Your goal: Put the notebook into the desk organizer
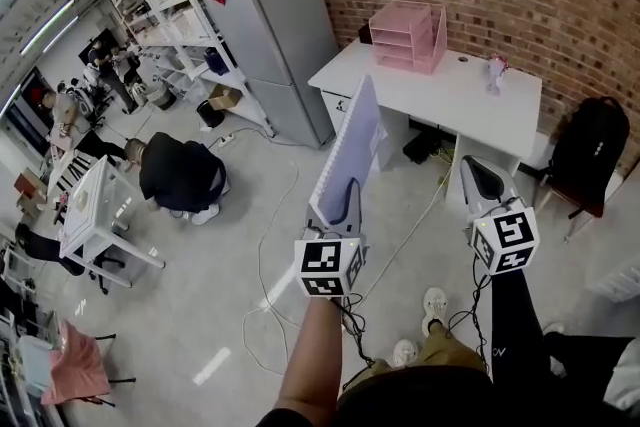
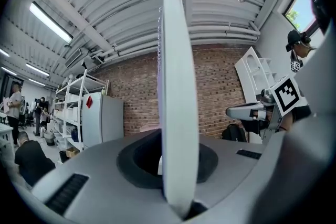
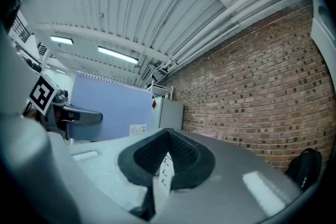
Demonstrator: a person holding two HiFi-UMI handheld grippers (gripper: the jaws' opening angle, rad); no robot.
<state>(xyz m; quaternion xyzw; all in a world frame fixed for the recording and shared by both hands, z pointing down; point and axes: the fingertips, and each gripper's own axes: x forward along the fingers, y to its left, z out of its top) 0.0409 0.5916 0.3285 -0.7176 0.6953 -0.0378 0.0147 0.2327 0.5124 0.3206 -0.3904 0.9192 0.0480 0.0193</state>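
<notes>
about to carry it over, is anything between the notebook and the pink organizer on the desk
Nothing visible does. From the notebook, clamped upright in the left tongs, to the desk organizer there is only open floor and bare desk top; a small ornament on the desk stands well off to the side.

Right gripper (image 3: 165,162): grey jaws closed together, nothing gripped. Far left, left gripper (image 3: 94,115) clamps upright pale blue notebook (image 3: 113,107). Tall white metal fridge (image 3: 170,113) and red brick wall (image 3: 252,86) behind.
</notes>
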